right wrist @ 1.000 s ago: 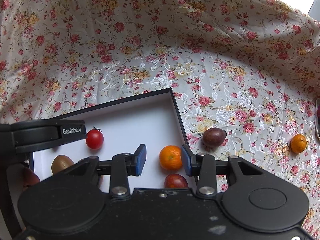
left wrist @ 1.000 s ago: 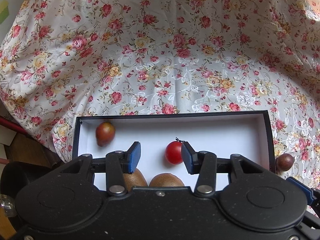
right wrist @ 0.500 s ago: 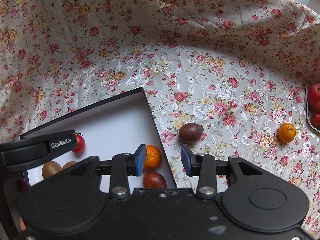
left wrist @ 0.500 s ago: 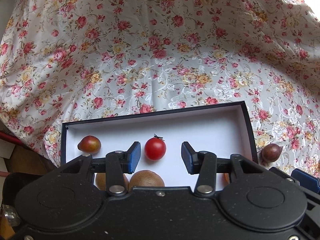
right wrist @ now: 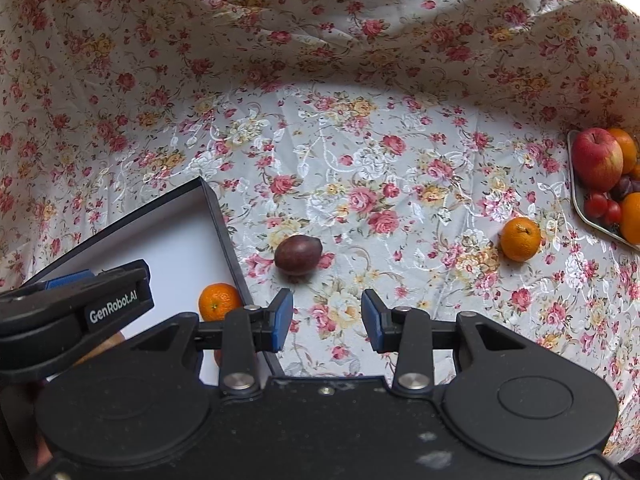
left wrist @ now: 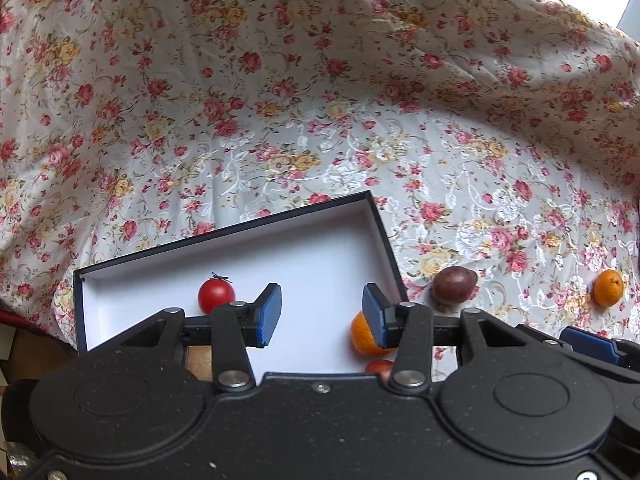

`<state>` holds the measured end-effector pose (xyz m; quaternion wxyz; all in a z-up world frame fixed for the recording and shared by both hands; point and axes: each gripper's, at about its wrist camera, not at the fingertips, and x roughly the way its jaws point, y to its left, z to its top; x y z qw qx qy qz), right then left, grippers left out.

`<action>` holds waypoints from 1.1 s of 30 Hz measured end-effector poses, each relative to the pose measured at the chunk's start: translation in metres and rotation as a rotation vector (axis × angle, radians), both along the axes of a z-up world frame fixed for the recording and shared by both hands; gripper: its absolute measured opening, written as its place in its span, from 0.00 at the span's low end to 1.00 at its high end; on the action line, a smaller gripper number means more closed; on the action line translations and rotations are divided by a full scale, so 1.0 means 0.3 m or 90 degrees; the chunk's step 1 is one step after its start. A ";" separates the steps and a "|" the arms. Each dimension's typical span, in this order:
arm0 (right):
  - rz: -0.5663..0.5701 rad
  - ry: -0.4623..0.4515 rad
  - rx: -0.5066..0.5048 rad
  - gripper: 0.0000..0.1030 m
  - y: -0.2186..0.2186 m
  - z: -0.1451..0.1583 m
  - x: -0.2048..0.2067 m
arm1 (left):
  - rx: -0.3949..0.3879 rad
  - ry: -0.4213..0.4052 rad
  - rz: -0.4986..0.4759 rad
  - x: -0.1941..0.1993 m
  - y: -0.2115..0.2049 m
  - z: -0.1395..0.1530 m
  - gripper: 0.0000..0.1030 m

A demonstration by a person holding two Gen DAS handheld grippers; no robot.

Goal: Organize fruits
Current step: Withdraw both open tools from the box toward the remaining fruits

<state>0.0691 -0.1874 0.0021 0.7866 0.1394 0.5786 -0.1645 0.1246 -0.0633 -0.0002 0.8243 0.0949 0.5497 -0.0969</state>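
A black-rimmed white box [left wrist: 380, 224] holds a cherry tomato [left wrist: 216, 295], an orange [left wrist: 362, 336] and a reddish fruit [left wrist: 378, 367] by its right wall. My left gripper [left wrist: 321, 314] is open and empty above the box floor. A dark purple fruit [right wrist: 298, 255] lies on the floral cloth just right of the box [right wrist: 218, 216], also seen in the left wrist view [left wrist: 455, 284]. My right gripper [right wrist: 327, 320] is open and empty over the cloth, near and slightly right of the purple fruit. A loose orange [right wrist: 520, 239] lies farther right.
A tray [right wrist: 576, 196] at the far right holds an apple [right wrist: 596, 158], oranges and small tomatoes. The floral cloth [right wrist: 320, 80] rises in folds behind. The left gripper's body [right wrist: 72, 312] shows at the left of the right wrist view.
Both grippers have swung to the right. The left one moved from over the tomato toward the box's right end; the right one moved off the box out over the cloth.
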 end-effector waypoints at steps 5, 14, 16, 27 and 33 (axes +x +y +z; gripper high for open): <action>-0.021 0.007 -0.002 0.40 -0.065 0.006 -0.039 | -0.003 0.007 -0.028 -0.030 -0.079 0.001 0.52; -0.057 0.013 0.001 0.40 -0.177 0.019 -0.117 | -0.010 0.012 -0.059 -0.079 -0.196 0.005 0.52; -0.062 0.014 0.001 0.40 -0.200 0.022 -0.134 | -0.008 0.011 -0.068 -0.091 -0.220 0.005 0.52; -0.100 0.032 0.013 0.40 -0.333 0.020 -0.232 | -0.014 0.026 -0.103 -0.149 -0.349 -0.009 0.52; -0.121 0.047 0.009 0.40 -0.406 0.015 -0.293 | -0.024 0.033 -0.102 -0.159 -0.394 -0.014 0.52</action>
